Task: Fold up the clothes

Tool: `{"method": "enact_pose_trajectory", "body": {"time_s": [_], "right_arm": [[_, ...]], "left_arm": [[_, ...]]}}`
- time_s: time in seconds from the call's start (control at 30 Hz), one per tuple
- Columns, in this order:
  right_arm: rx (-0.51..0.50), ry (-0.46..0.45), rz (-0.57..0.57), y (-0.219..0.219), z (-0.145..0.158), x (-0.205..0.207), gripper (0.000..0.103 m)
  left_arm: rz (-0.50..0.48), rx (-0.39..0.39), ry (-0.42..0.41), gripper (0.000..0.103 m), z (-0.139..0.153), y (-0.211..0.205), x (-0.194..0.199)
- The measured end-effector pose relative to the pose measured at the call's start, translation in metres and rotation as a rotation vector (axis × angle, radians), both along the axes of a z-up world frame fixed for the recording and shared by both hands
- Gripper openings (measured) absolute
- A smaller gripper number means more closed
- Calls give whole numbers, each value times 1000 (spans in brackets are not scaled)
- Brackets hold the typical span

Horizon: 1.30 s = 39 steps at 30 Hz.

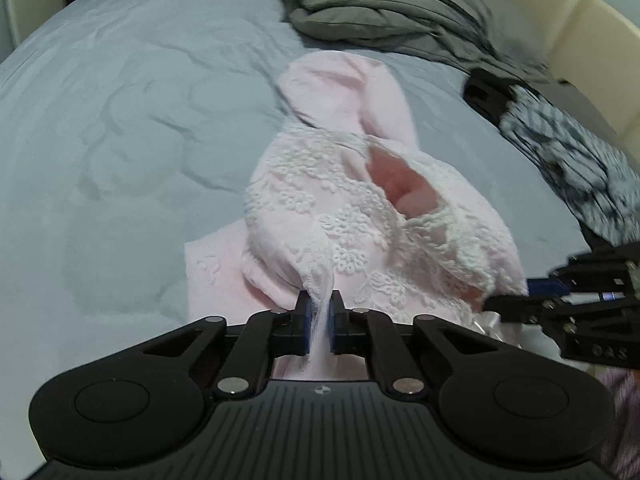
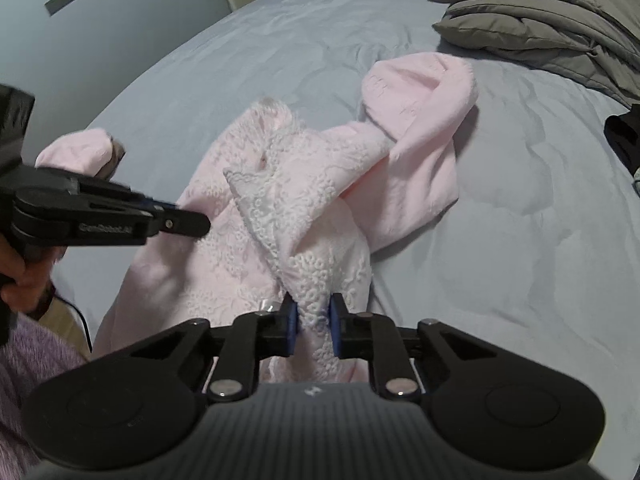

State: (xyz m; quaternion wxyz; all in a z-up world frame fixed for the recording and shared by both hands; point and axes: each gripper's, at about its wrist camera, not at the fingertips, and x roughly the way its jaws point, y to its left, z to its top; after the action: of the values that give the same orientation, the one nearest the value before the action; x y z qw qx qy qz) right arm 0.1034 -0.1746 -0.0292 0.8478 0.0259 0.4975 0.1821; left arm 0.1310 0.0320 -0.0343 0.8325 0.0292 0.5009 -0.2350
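Note:
A pink garment [image 1: 340, 216] with white lace trim lies bunched on a pale blue bedspread [image 1: 120, 140]. My left gripper [image 1: 319, 308] is shut on a thin fold of its sheer white lace near the front edge. In the right wrist view the same pink garment [image 2: 304, 200] spreads ahead, one sleeve reaching to the upper right. My right gripper [image 2: 313, 314] is shut on a thicker bunch of the lace-covered fabric. The left gripper [image 2: 188, 224] shows there at the left, pinching the garment's edge. The right gripper [image 1: 536, 300] shows at the right edge of the left wrist view.
A folded grey duvet [image 1: 400, 4] lies at the far side of the bed, with a cream headboard [image 1: 560, 12] behind it. A grey patterned cloth [image 1: 572, 152] sits at the right. A hand [image 2: 24, 272] and a purple sleeve [image 2: 28, 360] are at the left.

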Motion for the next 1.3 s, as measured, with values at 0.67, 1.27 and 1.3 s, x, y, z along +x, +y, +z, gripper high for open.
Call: {"method": "enact_pose_trajectory", "body": {"time_s": [0.67, 1.27, 1.3], "right_arm": [[-29, 141, 97, -19, -18, -58, 22], [47, -48, -32, -34, 36, -46, 56], [41, -59, -26, -29, 37, -44, 57]], "left_arm": [[-418, -53, 13, 4, 21, -9, -91], [-470, -25, -60, 35, 17, -13, -115], [-458, -30, -67, 50, 19, -13, -115]]}}
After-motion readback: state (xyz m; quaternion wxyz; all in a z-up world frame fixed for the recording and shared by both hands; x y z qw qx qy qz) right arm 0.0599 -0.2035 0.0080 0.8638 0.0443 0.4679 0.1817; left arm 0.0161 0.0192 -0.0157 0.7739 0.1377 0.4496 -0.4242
